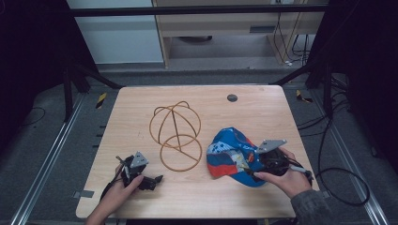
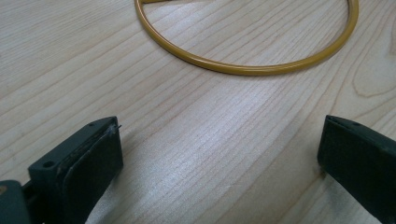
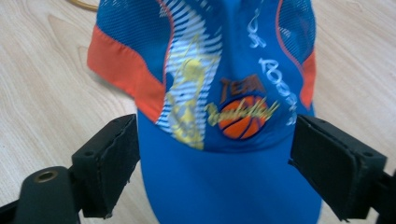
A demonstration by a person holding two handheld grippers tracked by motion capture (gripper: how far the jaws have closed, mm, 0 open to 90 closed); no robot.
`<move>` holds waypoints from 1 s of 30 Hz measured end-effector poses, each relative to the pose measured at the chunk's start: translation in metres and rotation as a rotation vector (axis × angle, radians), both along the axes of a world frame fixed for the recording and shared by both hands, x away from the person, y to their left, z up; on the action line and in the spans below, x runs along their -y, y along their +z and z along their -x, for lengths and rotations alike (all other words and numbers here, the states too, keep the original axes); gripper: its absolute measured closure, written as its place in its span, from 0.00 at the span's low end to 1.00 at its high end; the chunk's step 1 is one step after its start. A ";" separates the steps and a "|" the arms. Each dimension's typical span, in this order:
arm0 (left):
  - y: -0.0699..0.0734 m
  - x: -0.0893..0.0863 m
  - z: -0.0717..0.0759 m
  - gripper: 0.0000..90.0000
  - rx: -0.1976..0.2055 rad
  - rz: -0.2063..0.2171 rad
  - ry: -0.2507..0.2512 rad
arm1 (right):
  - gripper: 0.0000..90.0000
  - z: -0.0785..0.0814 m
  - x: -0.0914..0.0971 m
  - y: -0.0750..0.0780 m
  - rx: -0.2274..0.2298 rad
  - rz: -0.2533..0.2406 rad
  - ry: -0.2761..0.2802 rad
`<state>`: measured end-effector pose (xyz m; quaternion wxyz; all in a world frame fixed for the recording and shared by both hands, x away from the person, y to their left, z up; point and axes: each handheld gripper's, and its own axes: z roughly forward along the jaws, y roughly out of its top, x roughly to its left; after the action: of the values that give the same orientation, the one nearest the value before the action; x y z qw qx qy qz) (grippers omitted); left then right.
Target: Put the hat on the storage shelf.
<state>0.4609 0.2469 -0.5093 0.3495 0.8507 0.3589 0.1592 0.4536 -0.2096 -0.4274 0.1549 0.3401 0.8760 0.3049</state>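
Cap [image 1: 230, 157] (blue and orange) lies at the table's [image 1: 141, 101] four o'clock in the high view, right gripper [image 1: 256, 171] at its brim. Left gripper view: left gripper [image 2: 219, 154] gapes empty, wire stand [image 2: 247, 70] at twelve o'clock. Right gripper view: wide jaws flank the brim; grip unclear.

The blue cap [image 3: 224, 121] bears "TEAM" above a basketball crossed by a yellow "Basketball" script.

high view pretty dim, corners at 10 and 2 o'clock nearly black, tabletop [image 1: 197, 187] evenly lit, soft glare on wood, cap [image 3: 224, 93] print slightly blurry up close
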 end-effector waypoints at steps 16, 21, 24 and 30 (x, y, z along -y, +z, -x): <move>0.000 0.000 0.000 0.00 -0.001 0.000 -0.001 | 0.29 -0.047 -0.020 0.026 -0.148 0.043 0.051; 0.000 0.000 0.000 0.00 -0.001 0.000 -0.001 | 0.32 -0.052 -0.027 0.024 -0.167 0.059 0.064; 0.000 0.000 0.000 0.00 -0.001 0.000 0.000 | 0.39 -0.058 -0.030 0.021 -0.177 0.062 0.059; 0.000 0.000 0.000 0.00 -0.001 0.000 -0.001 | 0.47 -0.065 -0.036 0.016 -0.205 0.084 0.060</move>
<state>0.4610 0.2469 -0.5092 0.3494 0.8511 0.3584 0.1587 0.5186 -0.1738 -0.4116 0.0697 0.3364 0.9090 0.2359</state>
